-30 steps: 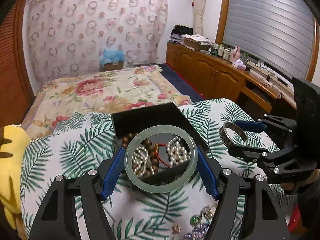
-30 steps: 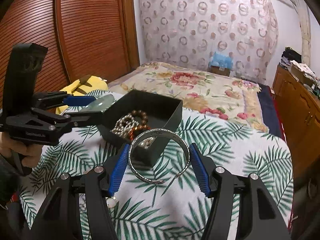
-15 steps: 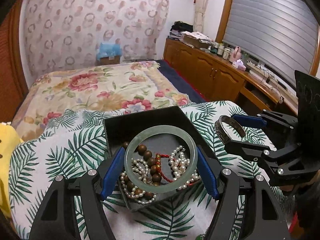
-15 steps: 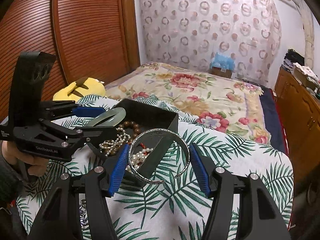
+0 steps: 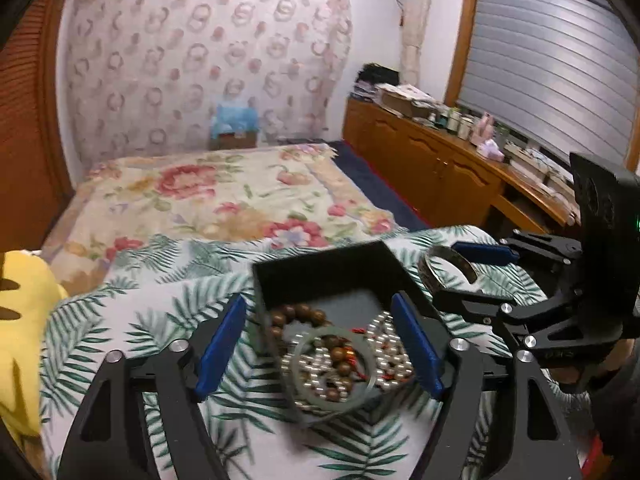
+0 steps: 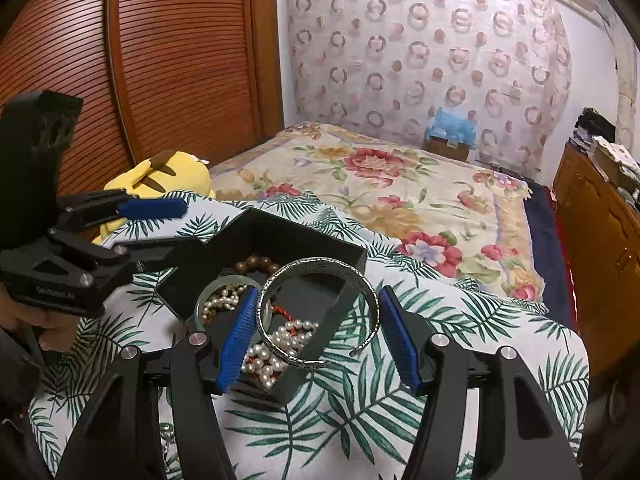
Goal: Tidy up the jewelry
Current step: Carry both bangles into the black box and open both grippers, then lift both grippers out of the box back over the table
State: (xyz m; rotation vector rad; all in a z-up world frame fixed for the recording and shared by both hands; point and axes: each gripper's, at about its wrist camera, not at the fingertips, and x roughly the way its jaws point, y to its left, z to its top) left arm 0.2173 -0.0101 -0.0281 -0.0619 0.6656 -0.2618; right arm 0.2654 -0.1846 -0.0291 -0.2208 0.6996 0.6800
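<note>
We had the left gripper [image 5: 320, 344] over the black box [image 5: 328, 276], and its blue pads [image 5: 416, 344] were spreading, well clear of anything. The green jade bangle [image 5: 334, 372] lay free in the box, tilted on top of the heap, touching neither pad. Under it we saw the brown wooden beads [image 5: 298, 316], the pearl strands [image 5: 390, 356] and a bit of red cord [image 6: 280, 312], all tangled together inside.

Our right gripper [image 6: 318, 334] was clamped on the silver cuff bracelet [image 6: 318, 312], a blue finger [image 6: 236, 340] pressed to each side. The cuff sat nearly upright with its gap toward the camera, held above the near corner of the box. From the left wrist view, that cuff showed just beyond the box's right wall.

The box stood on the palm-leaf cloth [image 6: 460, 344]. A yellow plush toy [image 6: 160, 176] lay at the cloth's far left edge, against the floral bedspread [image 6: 400, 184]. A hand [image 6: 36, 324] gripped the left tool's handle at the lower left of the right wrist view. A few more trinkets [image 6: 168, 436] showed on the cloth between the right gripper's arms, too small to name.
</note>
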